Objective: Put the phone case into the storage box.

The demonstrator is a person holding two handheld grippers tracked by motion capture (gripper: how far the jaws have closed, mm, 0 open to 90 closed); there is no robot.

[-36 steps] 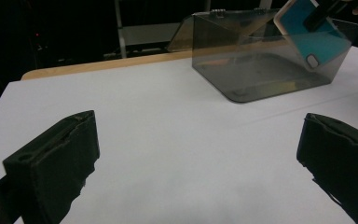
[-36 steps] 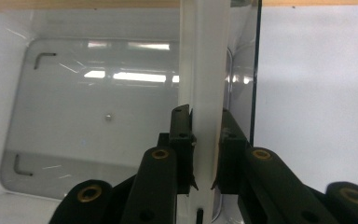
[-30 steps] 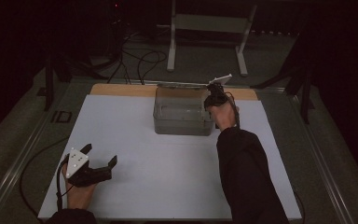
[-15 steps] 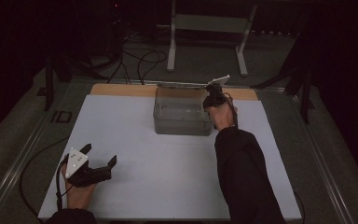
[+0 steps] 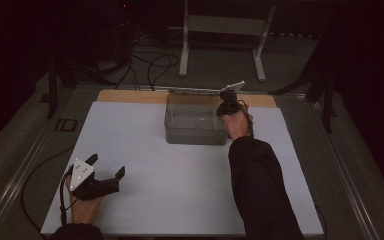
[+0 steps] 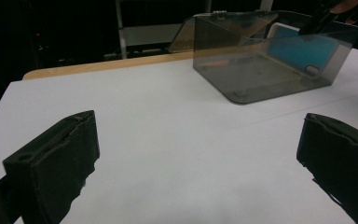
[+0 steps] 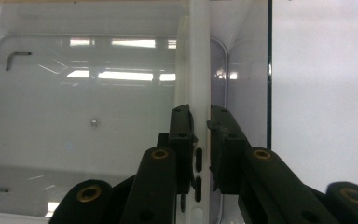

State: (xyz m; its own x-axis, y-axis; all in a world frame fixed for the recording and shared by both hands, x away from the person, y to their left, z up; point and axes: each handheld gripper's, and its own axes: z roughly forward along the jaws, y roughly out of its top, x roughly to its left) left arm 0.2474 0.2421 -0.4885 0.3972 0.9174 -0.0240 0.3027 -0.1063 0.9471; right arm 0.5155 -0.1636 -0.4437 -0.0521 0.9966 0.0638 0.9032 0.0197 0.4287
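The right gripper (image 7: 200, 123) pinches a white, blue-backed phone (image 7: 199, 70) edge-on inside the clear smoky plastic box (image 5: 195, 120) by the table's (image 5: 145, 150) far edge, seemingly to lower it in. The left gripper (image 5: 107, 167), jaws spread and holding nothing, rests idle near the near-left corner.

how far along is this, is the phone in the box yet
Done: the clear plastic box has its lid open, and the right tongs have the white, blue-backed phone clamped on edge. In hand: the phone is lowered inside the box near one wall, not released. Left: letting go and, probably, closing the lid. The left tongs sit open over the white table.
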